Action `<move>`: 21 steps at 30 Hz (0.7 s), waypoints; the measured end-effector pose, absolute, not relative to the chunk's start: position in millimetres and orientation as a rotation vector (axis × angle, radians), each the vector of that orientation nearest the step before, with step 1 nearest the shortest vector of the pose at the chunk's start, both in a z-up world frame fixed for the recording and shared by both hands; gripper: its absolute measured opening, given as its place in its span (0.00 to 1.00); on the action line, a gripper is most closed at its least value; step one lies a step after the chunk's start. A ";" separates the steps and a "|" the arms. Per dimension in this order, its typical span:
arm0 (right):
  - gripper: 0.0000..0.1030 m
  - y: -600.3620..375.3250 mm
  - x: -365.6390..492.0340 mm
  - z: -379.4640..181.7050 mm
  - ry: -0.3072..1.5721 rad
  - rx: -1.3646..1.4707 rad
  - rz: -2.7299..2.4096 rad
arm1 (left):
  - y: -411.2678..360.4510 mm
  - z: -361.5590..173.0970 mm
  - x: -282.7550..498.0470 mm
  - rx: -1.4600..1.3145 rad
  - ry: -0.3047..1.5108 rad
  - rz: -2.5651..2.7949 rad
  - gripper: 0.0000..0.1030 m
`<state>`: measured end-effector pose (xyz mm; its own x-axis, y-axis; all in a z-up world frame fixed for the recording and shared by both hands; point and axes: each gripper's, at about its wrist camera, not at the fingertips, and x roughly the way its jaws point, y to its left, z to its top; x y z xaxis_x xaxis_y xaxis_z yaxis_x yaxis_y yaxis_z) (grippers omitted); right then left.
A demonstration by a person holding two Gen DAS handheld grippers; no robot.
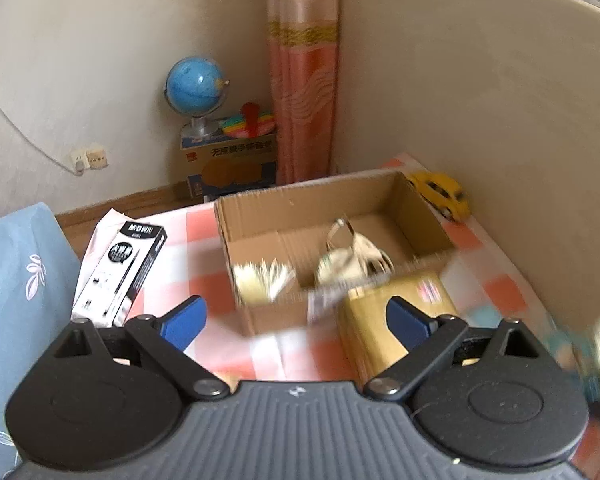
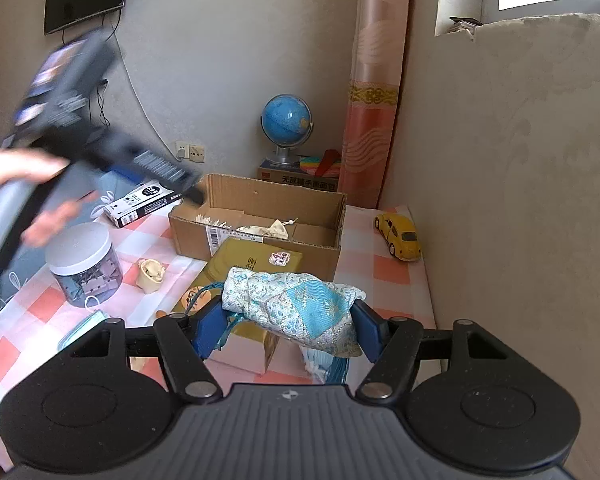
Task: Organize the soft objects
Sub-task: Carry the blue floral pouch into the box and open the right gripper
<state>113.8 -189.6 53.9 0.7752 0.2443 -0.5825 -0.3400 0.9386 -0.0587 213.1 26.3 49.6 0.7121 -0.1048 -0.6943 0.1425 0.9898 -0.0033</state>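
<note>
**Blue pouch gripped, box waiting**

The blue cloth pouch [image 2: 296,312] is hanging clamped between the right gripper [image 2: 288,326] jaws, above the gold packet [image 2: 240,264] beside the cardboard box [image 2: 260,216]. It looks light, limp and easily snagged; gripping its bunched middle seems best. The left gripper [image 1: 296,320] is hovering with jaws apart, empty.

A yellow toy car [image 2: 399,236] stands on the checkered surface [image 2: 384,268] to the right of the gold box [image 2: 236,268]. To that box's left are a lidded jar [image 2: 85,266] and a black-and-white carton [image 2: 142,204]; a blue globe [image 2: 287,122] stands far behind it.
</note>
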 end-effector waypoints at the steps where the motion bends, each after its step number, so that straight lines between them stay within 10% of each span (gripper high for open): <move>1: 0.69 -189.1 116.9 53.6 0.610 -0.160 0.319 | 26.6 48.3 201.8 0.059 0.762 -0.145 0.94; 21: 0.69 -119.1 221.5 81.3 0.601 -0.269 0.382 | 40.7 12.1 78.2 0.042 0.730 -0.195 0.95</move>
